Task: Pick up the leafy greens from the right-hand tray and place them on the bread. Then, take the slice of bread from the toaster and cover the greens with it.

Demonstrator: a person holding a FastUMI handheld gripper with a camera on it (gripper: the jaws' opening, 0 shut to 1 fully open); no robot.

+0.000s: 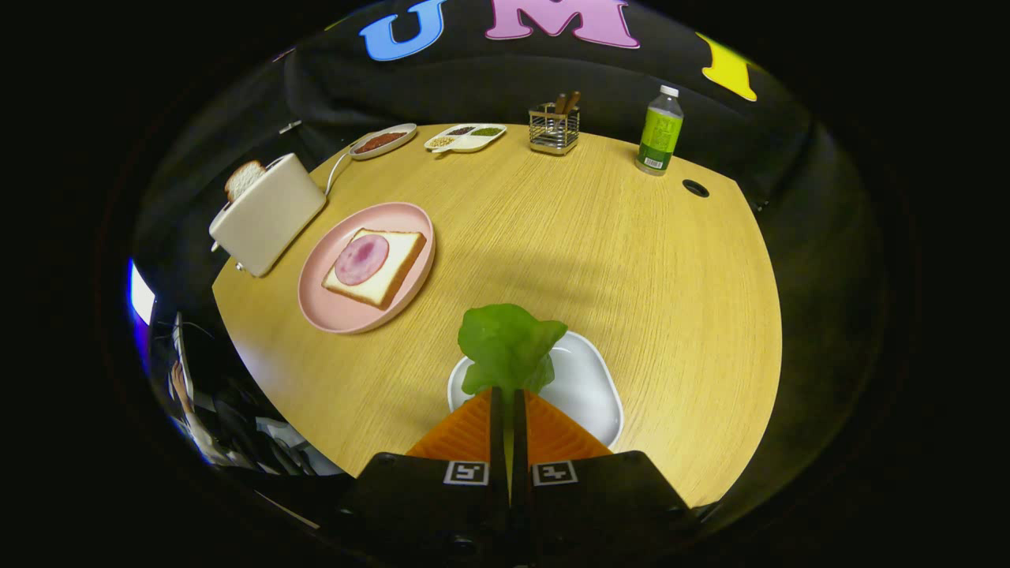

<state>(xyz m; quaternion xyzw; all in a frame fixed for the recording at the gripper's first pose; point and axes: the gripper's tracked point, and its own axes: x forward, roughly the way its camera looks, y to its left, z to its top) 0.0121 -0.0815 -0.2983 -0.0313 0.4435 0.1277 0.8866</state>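
Pinching the leafy greens [509, 347], the jaws hover above the tray [588, 386].

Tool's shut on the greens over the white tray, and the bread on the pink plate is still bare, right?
Not bare. The gripper view shows a round pink slice of ham lying on the bread on the pink plate. The rest holds: the tool is shut on the greens over the white tray.

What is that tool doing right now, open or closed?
Tool: closed, both fingers pinching the leafy greens above the white tray.
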